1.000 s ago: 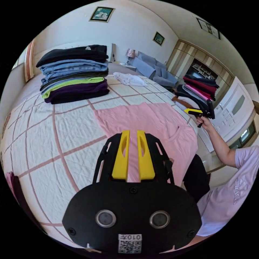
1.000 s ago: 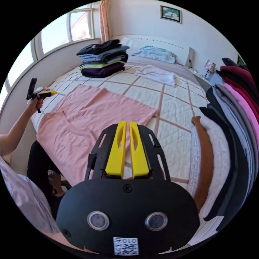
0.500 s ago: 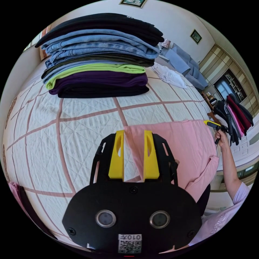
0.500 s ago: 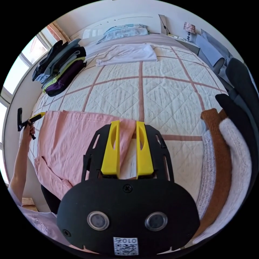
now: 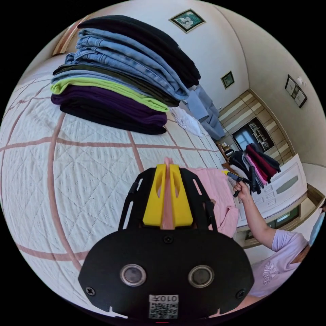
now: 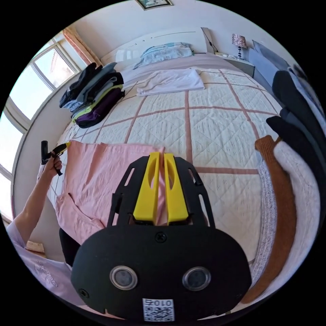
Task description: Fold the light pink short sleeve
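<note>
Pink short-sleeve shirt (image 6: 102, 173) is seen spread flat on the quilted bed (image 6: 217, 132), its long axis running across the near side of the mattress between the two grippers, collar end hanging over the bed's edge beside the person. The far hem is stretched between them: one corner is pinched by the left gripper (image 5: 167, 169), whose yellow jaws are closed to a narrow slit on a strip of pink cloth, the other by the right gripper (image 6: 161, 159), likewise clamped on the fabric. The folding move is judged to turn on both corners being carried together toward the collar. Half a second earlier both pairs of jaws stood apart, astride the hem; they have since closed on it. A stack of folded clothes (image 5: 125, 85) lies well beyond the shirt.
</note>
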Action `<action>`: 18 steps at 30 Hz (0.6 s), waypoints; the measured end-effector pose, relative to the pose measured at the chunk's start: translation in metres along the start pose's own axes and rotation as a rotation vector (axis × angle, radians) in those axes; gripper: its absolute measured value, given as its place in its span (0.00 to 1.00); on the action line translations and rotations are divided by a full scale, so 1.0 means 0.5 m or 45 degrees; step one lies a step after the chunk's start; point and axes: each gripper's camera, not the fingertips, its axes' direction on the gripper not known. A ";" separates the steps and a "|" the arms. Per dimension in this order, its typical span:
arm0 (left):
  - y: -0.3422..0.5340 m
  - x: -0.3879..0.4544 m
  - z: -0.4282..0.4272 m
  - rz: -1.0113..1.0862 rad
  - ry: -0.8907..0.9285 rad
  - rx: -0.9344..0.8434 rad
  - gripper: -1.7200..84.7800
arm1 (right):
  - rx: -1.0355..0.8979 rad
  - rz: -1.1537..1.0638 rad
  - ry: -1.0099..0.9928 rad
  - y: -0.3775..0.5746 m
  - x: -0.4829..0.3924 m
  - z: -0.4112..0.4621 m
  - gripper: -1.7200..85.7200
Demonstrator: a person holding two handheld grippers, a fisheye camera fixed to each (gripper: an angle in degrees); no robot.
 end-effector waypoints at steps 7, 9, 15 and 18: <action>0.172 0.231 -0.216 0.788 0.350 0.175 0.02 | 0.420 -0.465 -0.177 0.231 -0.080 -0.274 0.07; 0.254 0.284 -0.258 0.976 0.389 0.093 0.02 | 0.476 -0.674 -0.260 0.339 -0.097 -0.332 0.07; 0.481 0.312 -0.236 1.060 0.130 -0.349 0.02 | 0.184 -0.723 -0.305 0.581 -0.070 -0.273 0.07; 0.526 0.279 -0.183 0.942 -0.004 -0.524 0.02 | 0.034 -0.663 -0.270 0.618 -0.073 -0.196 0.07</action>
